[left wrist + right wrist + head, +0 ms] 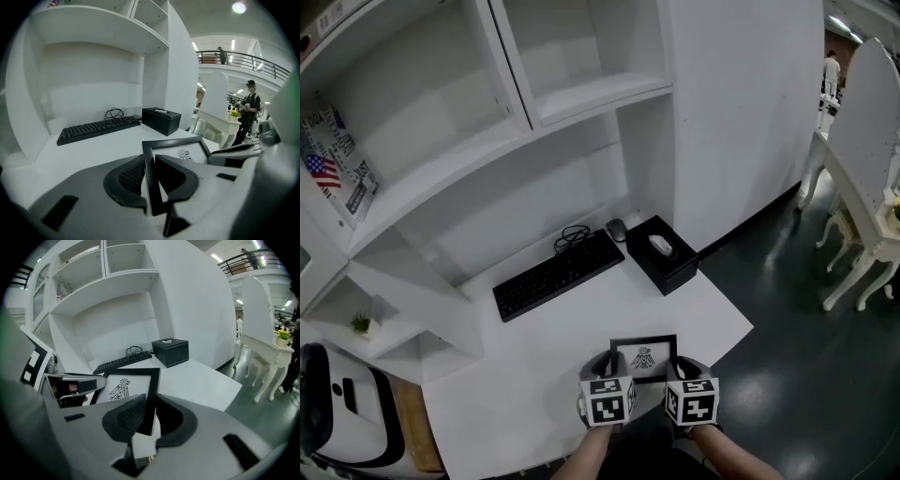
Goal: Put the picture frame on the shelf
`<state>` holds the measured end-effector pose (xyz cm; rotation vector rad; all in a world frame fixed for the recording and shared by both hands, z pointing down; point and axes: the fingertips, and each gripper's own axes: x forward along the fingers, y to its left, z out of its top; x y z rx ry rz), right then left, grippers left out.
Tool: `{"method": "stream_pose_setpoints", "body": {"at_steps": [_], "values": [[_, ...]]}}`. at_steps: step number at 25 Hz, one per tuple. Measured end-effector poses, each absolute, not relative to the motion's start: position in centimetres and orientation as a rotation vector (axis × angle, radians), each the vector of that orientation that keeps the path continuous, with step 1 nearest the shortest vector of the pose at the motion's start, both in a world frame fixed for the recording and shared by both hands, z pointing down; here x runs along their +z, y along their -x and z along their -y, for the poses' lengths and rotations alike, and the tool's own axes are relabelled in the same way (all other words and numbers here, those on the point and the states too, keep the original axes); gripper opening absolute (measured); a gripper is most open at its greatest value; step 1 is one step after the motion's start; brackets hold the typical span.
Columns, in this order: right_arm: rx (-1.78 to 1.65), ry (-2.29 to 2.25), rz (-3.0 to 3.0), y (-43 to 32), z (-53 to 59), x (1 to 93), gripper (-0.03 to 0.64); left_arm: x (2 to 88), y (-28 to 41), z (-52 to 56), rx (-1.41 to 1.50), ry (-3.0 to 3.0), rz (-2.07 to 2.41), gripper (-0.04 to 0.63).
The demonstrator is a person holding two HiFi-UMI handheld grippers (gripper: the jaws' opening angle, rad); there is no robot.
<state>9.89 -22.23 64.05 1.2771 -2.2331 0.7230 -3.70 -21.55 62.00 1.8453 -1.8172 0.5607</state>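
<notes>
The picture frame is black with a bird drawing on white, and lies near the front edge of the white desk. My left gripper is shut on the frame's left bar; in the left gripper view that bar sits pinched between the dark pads. My right gripper is shut on the frame's right bar, which its pads press from both sides. The white shelf unit rises behind the desk, its compartments mostly bare.
A black keyboard, a mouse and a black tissue box sit at the back of the desk. A flag-patterned item leans in the left shelf. White chairs stand on the dark floor to the right.
</notes>
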Motion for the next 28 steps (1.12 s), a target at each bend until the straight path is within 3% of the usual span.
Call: {"method": "stream_pose_setpoints", "body": {"at_steps": [28], "values": [[0.159, -0.889, 2.856, 5.9, 23.4, 40.8, 0.071, 38.4, 17.9, 17.2, 0.155, -1.748, 2.477, 0.067]]}}
